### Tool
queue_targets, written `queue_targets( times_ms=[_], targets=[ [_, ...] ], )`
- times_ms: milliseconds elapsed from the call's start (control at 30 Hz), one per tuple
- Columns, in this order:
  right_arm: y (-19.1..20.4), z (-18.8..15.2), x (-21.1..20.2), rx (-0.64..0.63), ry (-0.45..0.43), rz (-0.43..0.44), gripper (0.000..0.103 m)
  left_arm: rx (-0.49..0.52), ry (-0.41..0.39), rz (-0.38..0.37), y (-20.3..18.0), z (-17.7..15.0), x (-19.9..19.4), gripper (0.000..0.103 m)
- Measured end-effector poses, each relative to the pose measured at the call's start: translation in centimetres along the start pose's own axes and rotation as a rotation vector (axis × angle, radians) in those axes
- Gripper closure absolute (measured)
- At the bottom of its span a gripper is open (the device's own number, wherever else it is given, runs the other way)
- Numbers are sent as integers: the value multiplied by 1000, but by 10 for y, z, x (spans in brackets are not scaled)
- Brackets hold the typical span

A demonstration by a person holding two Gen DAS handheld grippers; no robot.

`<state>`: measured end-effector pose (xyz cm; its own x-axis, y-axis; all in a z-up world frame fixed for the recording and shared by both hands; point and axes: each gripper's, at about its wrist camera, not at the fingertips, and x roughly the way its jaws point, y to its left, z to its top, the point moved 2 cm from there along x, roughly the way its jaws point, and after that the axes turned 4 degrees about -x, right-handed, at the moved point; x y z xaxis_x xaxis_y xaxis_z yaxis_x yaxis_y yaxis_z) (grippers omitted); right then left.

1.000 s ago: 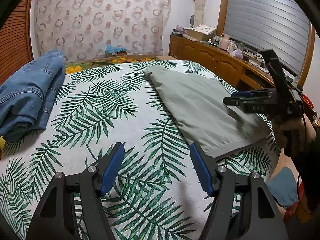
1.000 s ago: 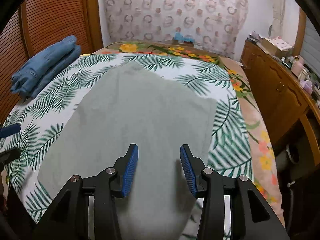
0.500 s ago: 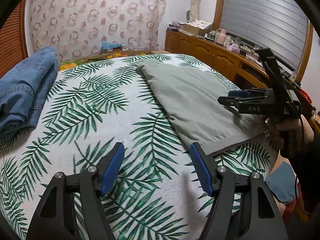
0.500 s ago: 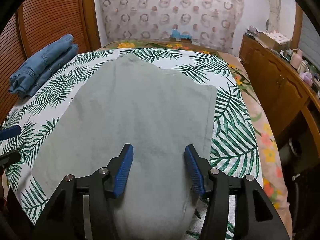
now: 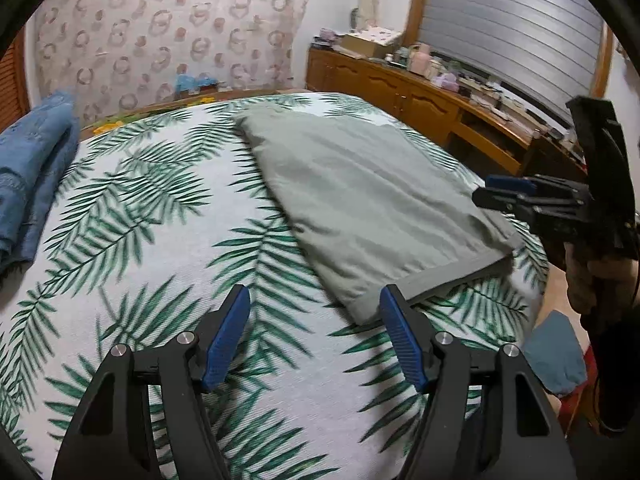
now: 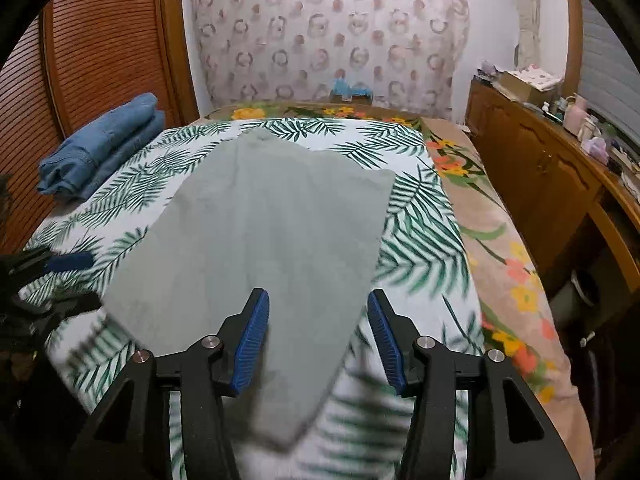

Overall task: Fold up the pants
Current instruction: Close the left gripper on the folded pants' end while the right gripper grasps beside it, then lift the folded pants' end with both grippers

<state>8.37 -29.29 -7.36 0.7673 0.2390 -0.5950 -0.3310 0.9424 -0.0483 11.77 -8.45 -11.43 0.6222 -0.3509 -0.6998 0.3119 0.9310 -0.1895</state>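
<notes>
The bed (image 6: 424, 280), under a palm-leaf sheet, filled both views, and the grey-green pants (image 6: 264, 232) lay flat on it, stretching away ahead of the right tongs (image 6: 316, 340) with their near corner under the gap. A stack of folded jeans (image 6: 104, 144) sat far off to the left of both tongs.

The left tongs (image 5: 314, 336) stood wide apart over bare sheet, holding nothing, the waistband corner just beside the right-hand pad. The right tongs were easing closed, cloth below them but not pinched.

From here the risk looked like a shallow bite: closing on 1 layer only would likely peel the pants open instead of carrying the fold. The left tongs could also catch the sheet and drag it along.

Motion blur smeared the near hem in the right wrist view, so layers there could not be counted. Whether the pads touched fabric was unclear.
</notes>
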Motion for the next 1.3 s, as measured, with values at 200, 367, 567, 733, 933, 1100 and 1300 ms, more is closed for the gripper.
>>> queue_targets(
  times_ms=[200,367,567,733,933,1100,1300],
  targets=[
    [6,-24,-19,2,3,4,52,15,17,-46,-9,2,5,51],
    [5,-34,-27,5,12,40,60,34,28,-78,-17,1,7,60],
    [7,-41,-26,10,40,83,79,42,38,-81,-19,-3,10,63],
    [10,-41,-29,9,32,78,91,71,35,-91,-23,-6,7,81],
    [13,-37,-37,21,-4,95,92,41,-4,-115,-18,-1,-6,86],
    [19,-38,-42,20,-17,97,92,40,8,-103,-18,-2,-5,86],
    [19,-40,-35,30,-7,57,86,37,36,-92,-17,-6,4,86]
  ],
)
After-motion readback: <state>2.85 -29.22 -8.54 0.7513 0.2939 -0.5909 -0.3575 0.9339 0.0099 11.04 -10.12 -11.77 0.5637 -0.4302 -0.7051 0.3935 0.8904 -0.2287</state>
